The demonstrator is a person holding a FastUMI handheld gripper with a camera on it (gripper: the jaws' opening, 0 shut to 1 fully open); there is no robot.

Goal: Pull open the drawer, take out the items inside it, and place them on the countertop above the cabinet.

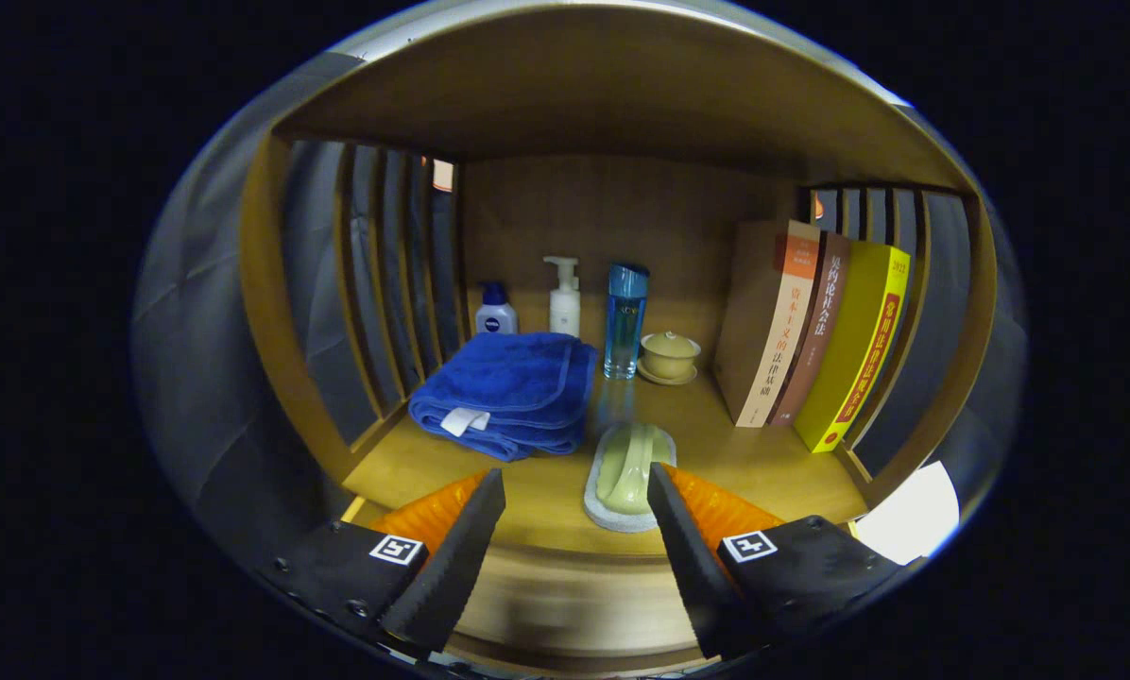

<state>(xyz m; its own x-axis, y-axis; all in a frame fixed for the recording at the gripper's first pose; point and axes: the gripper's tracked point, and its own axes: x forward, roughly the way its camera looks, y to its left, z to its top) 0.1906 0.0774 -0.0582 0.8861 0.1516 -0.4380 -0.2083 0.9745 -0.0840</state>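
A pale green brush with an arched handle (629, 472) is lying on the wooden countertop (763, 463), close to its front edge and about midway along it, just ahead of the gripper (574, 491) and nearer to its right finger than its left. The gripper's two fingers are standing well apart with nothing between them; the right fingertip (664, 486) is showing close against the brush's right side, though whether it is touching cannot be told. Behind the brush to the left, a folded blue towel (508, 392) is resting on the countertop toward its left edge. Along the back edge are standing a small blue bottle (495, 312), a white pump bottle (564, 297), a tall clear blue bottle (625, 321) and a small lidded cup on a saucer (670, 357). Toward the right edge, three books (811, 331) are leaning upright against the slatted side of the shelf. Below the front edge a plain wooden panel (565, 590) is showing, blurred; it may be the cabinet's drawer front, but no handle can be made out. Judging from this, the brush is looking like an item already set on top, with the fingers spread as for a release. The next move is calling for drawing the gripper back clear of the brush without nudging it, then lowering toward the drawer to check for anything left inside.
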